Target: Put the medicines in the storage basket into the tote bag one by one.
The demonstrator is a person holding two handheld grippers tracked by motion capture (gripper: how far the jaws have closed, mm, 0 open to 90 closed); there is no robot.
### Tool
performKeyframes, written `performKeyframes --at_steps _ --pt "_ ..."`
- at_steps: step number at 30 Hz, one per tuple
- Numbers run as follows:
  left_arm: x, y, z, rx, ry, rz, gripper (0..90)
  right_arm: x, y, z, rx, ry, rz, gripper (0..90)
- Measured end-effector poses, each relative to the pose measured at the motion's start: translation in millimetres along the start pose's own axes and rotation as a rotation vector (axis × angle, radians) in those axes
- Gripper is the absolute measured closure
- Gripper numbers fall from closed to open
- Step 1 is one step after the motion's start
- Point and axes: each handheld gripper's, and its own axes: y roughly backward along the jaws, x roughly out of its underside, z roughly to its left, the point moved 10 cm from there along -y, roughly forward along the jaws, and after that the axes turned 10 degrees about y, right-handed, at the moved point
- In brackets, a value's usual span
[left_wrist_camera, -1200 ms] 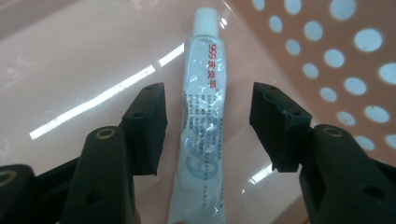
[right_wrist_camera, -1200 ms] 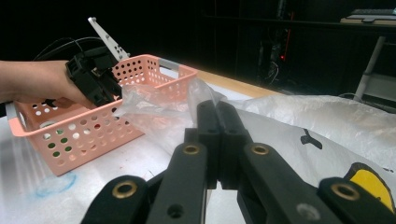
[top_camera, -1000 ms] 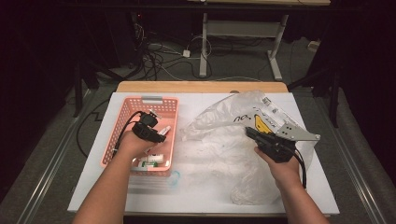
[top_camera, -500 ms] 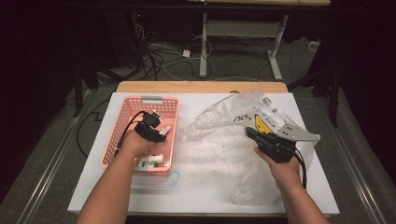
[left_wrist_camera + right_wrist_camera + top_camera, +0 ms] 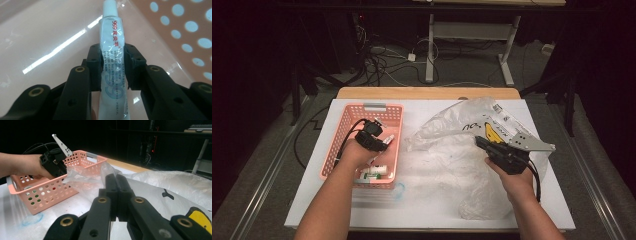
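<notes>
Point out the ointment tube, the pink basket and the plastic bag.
ointment tube point(image 5: 113, 40), left gripper view, printed upper body.
pink basket point(image 5: 373, 107), high view, far rim.
plastic bag point(image 5: 447, 127), high view, crumpled clear part.

— What's new in the pink basket point(image 5: 343, 170)?
— The left hand-held gripper point(image 5: 113, 66) has just been closing its jaws, which now press a white ointment tube point(image 5: 113, 60) whose cap points to twelve o'clock.

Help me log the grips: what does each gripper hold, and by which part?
The left gripper clamps a white tube around its middle. The right gripper pinches an edge of the clear plastic bag.
</notes>
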Motion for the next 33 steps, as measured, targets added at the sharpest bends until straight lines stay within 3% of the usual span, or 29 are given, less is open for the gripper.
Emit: performKeyframes --at_steps 13,23,33 --pt "1.5 3.0 0.8 -0.009 0.005 0.002 68.2 -3.1 2.6 -0.8 -0.001 -0.01 -0.016 90.0" --pt "-1.5 13.6 -0.1 -0.003 0.019 -0.046 68.2 -4.8 1.2 -3.9 0.008 -0.009 -0.019 90.0" --pt "-3.7 30.7 -2.9 0.027 0.046 -0.143 68.2 -5.5 1.5 -5.9 0.02 0.009 -0.017 90.0"
